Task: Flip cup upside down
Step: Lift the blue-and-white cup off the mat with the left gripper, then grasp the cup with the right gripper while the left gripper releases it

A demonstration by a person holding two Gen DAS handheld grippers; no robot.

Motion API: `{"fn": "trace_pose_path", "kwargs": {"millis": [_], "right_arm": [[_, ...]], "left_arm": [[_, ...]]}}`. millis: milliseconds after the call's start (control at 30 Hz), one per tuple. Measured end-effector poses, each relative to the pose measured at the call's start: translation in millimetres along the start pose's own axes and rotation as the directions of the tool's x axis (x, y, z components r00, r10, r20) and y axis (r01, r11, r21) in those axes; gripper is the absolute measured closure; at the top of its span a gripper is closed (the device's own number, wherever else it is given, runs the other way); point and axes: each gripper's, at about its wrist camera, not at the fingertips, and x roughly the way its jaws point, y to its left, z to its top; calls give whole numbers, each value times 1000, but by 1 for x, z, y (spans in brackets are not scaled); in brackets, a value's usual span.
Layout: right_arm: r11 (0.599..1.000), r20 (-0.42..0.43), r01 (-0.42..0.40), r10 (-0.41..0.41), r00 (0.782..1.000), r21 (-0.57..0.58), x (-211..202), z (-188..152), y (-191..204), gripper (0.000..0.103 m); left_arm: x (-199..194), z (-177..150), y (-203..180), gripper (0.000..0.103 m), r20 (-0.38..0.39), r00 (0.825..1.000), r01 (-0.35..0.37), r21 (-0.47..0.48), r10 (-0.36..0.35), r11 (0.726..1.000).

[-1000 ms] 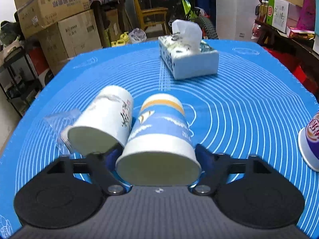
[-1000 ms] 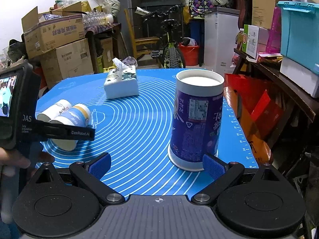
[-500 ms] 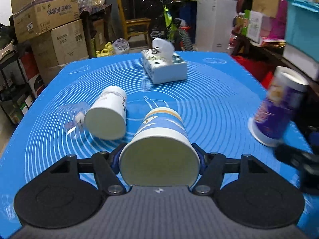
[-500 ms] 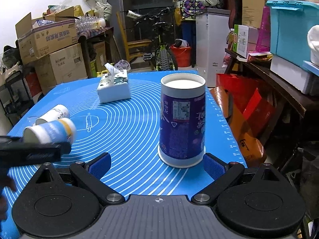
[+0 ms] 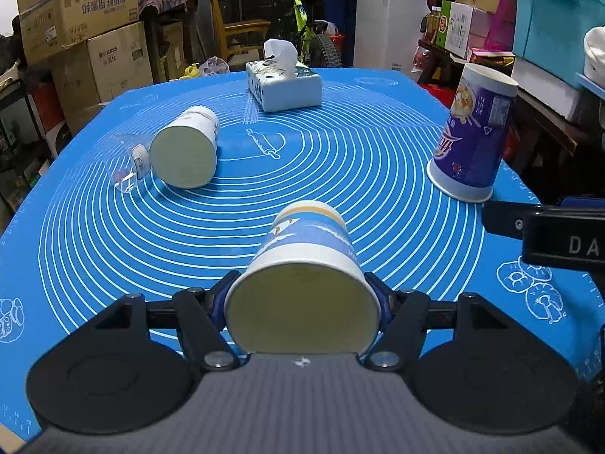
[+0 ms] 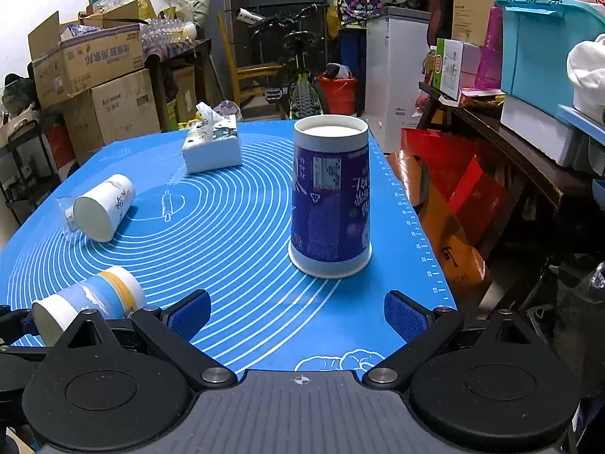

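Observation:
My left gripper [image 5: 302,302] is shut on a blue-and-white paper cup [image 5: 306,249], held on its side with the mouth toward the camera, above the blue mat [image 5: 340,174]. The same cup shows at the lower left of the right wrist view [image 6: 90,299]. A purple cup [image 6: 331,196] stands upside down on the mat, just ahead of my open, empty right gripper [image 6: 297,312]; it also shows in the left wrist view [image 5: 472,140]. A white cup [image 5: 187,147] lies on its side at the left.
A tissue box [image 5: 283,83] sits at the far side of the mat. A small clear plastic piece [image 5: 128,166] lies beside the white cup. Cardboard boxes [image 5: 87,26], a bicycle [image 6: 298,72] and shelves with bins [image 6: 537,56] surround the table.
My left gripper has lifted the blue-and-white cup off the mat and drawn it back and right, away from the white cup. The right gripper has pulled back from the purple cup.

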Motion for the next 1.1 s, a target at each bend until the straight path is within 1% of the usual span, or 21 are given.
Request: {"fn": "trace_pose_path", "kwargs": {"millis": [100, 133, 167, 233, 400, 567, 667, 733, 867, 1000, 1100], "right_arm": [[1000, -2, -1, 1, 1000, 2, 1, -1, 0, 5], [1000, -2, -2, 2, 1000, 1, 1, -1, 0, 5], [1000, -3, -2, 2, 1000, 0, 2, -1, 0, 5], [1000, -4, -3, 3, 1000, -3, 2, -1, 1, 5], [1000, -2, -3, 3, 1000, 5, 1, 0, 1, 5], [1000, 11, -9, 9, 1000, 11, -10, 6, 1, 5], [999, 19, -32, 31, 999, 16, -18, 10, 5, 5], [998, 18, -52, 52, 998, 18, -22, 14, 8, 5], [993, -3, -120, 120, 993, 15, -25, 25, 22, 5], [979, -49, -202, 202, 978, 1, -20, 33, 48, 5], [971, -102, -238, 237, 966, 6, -8, 33, 67, 5]], "left_arm": [[2, -1, 0, 31, -12, 1000, 6, -6, -6, 1000], [3, -1, 1, 25, -19, 1000, 1, -9, -1, 1000], [3, -2, 1, 16, -25, 1000, -9, -11, 9, 1000], [2, -2, 3, 12, -20, 1000, -18, -17, 18, 1000], [-2, -1, 5, 12, -16, 1000, -5, -20, 5, 1000], [-18, 2, 7, 12, 13, 1000, 17, -25, -17, 1000], [-30, 3, 10, 12, 36, 999, 19, -24, -18, 1000], [-38, 5, 14, 12, 46, 999, 21, -33, -20, 999], [-58, 7, 34, 12, 71, 997, 21, -70, -16, 997], [-74, 9, 60, 9, 104, 994, -14, -110, 26, 994], [-75, 10, 80, 7, 104, 992, -62, -133, 76, 989]]}}
